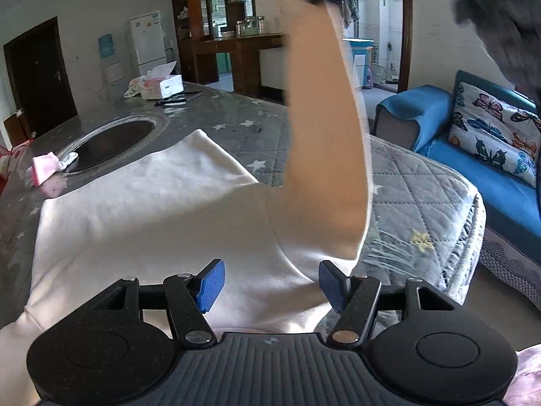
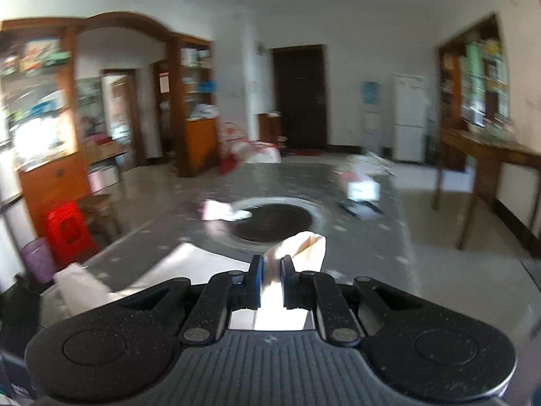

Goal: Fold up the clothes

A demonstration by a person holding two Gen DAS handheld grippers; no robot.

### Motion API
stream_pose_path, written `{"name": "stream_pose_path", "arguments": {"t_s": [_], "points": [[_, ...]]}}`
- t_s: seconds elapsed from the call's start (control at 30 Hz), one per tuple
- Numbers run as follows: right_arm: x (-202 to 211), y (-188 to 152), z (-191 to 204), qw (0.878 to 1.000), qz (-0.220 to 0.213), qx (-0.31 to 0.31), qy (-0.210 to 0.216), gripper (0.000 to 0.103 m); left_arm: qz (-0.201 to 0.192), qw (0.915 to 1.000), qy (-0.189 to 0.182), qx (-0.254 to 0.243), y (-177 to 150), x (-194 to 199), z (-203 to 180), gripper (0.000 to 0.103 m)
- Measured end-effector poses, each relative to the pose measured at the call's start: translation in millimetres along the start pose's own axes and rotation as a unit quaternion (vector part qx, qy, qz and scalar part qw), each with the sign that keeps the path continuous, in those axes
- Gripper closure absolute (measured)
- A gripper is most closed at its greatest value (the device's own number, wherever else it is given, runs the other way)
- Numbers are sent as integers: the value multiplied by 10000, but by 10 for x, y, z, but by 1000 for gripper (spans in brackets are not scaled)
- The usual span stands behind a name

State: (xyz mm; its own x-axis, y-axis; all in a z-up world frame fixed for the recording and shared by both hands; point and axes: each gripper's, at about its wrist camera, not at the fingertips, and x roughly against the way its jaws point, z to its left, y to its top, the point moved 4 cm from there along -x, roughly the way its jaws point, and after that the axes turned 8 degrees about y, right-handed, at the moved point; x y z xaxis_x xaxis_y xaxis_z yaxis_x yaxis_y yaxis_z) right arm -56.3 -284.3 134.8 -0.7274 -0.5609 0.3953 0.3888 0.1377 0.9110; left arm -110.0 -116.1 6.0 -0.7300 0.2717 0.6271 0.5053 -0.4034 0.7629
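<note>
Between your right gripper's point(image 2: 270, 277) pressed-together pads hangs the cream sleeve point(image 1: 324, 128) (pinched at its cuff); carry it inward across the white garment point(image 1: 142, 209) lying ahead of your spread, empty left gripper point(image 1: 270, 282), which should pin the shoulder flat.

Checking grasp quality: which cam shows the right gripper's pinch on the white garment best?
Right wrist view: the right gripper is shut on the white garment, cloth visibly pinched between its pads. Left wrist view shows only the lifted sleeve rising to a blurred dark gripper at the top edge; the contact is unreadable.
</note>
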Motion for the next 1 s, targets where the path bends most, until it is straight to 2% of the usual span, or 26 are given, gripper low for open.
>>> {"name": "stream_pose_path", "arguments": {"t_s": [0.13,0.27,0.4,0.57,0.63,0.7,0.83,1.0], "points": [[-324,154,442,9972,170,457,565,94,-166,9998,16,141,0,147,132,36],[-673,152,830,9903,451,768,1066,94,-235,9984,292,418,-80,334,433,35],[-960,10,1177,9815,827,956,1436,94,-211,9951,643,726,-222,475,752,35],[-1246,-224,1507,9699,1287,1082,1762,93,-66,9896,895,1122,-417,546,1036,35],[-1288,-299,1550,9681,1383,1047,1811,92,-22,9880,956,1212,-474,553,1106,35],[-1299,-352,1561,9672,1423,1016,1842,85,0,9872,983,1254,-503,553,1139,35],[-1254,-398,1508,9682,1398,963,1835,84,19,9866,1022,1270,-522,539,1162,35],[-1128,-492,1175,9733,1553,935,1411,84,-45,9861,1054,1282,-492,531,1192,35]]}}
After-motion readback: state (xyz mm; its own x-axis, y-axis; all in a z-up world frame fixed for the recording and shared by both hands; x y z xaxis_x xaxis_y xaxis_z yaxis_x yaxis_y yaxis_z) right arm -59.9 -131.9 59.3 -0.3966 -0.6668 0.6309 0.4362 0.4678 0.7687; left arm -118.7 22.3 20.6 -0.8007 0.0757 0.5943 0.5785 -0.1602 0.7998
